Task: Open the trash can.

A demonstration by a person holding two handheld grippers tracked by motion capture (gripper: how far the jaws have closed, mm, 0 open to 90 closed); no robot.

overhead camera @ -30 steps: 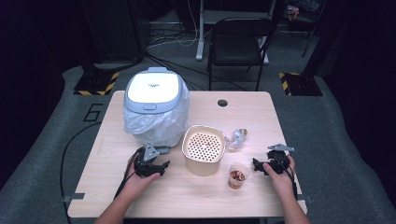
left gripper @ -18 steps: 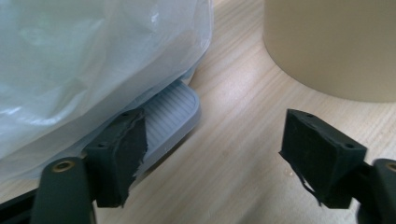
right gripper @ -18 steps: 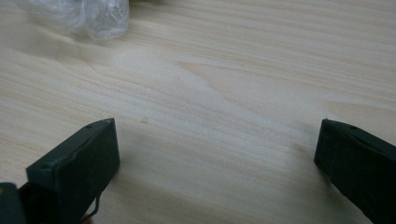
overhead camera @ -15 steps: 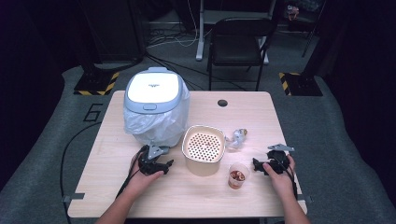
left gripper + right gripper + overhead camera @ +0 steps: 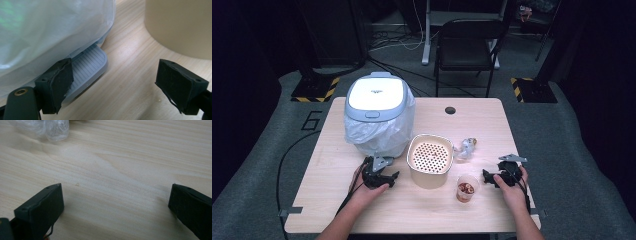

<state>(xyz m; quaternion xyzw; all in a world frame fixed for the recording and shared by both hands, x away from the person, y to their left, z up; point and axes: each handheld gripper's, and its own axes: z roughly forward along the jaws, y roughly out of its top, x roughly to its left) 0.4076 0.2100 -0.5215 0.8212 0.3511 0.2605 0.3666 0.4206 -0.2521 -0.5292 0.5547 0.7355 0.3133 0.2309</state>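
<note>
On the counter (image 5: 362, 210), just in front of the bag-wrapped white bin (image 5: 378, 114), your left gripper (image 5: 379, 176) sits low with its jaws spread wide. They have just been opening, and nothing is clamped between them. In the left gripper view, the grey ribbed pedal (image 5: 88, 65) at the bin's base lies just beyond one jaw, under the loose clear bag (image 5: 50, 30), and the beige wall of the perforated container (image 5: 180, 25) rises on the other side, with bare wood between the jaws.

To the right of the bin, touching or nearly touching its bag, stands that beige perforated container (image 5: 429, 159). Farther right from the bin, a crumpled clear wrapper (image 5: 466, 148) lies just beside the container, and a small clear cup with brown contents (image 5: 467, 188) stands in front of it.

Well apart from the bin, near the counter's right edge, your right gripper (image 5: 488, 176) rests with its jaws released too. In the right gripper view they stand wide over bare wood, with the wrapper (image 5: 51, 127) lying ahead of them.
</note>
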